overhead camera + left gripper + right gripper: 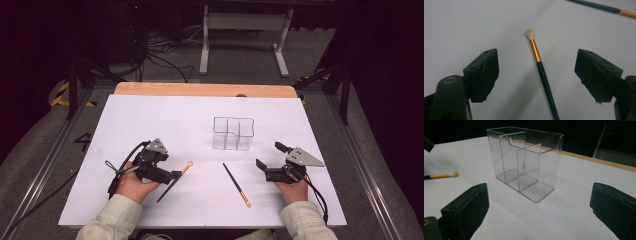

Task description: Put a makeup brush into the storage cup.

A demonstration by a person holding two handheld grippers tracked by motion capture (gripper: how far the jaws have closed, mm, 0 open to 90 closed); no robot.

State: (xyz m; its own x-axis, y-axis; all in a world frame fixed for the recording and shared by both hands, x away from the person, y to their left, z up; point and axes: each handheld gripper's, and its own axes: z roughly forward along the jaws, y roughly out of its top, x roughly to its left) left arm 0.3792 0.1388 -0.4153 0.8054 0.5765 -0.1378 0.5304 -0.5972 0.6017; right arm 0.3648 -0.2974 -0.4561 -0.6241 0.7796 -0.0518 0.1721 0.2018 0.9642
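Left gripper was seen at about 8 o'clock on the white table, jaws spread wide and nothing held. In the left gripper view its jaws straddled the near brush, which lay flat on the sheet between them, untouched by either pad, pale tip pointed to 12 o'clock of that view and dark handle run down to 6. In the high view the same brush was laid diagonally just off the left gripper's nose, gold ferrule toward 1 o'clock. A second brush was found near 6 o'clock of the table centre, flat, apart from both grippers, its tip toward 5 o'clock. The clear organizer was stood upright just right of centre, at 12 o'clock from the second brush; in the right gripper view its compartments were seen empty. Right gripper was parked at 4 o'clock, jaws also wide apart and empty, aimed at the organizer, not touching it. Progress was judged as near zero: no brush grasped, none loaded. Remaining work was judged as: jaws to be closed on the near brush, brush lifted and dropped upright into a compartment, then the same repeated for the second brush.
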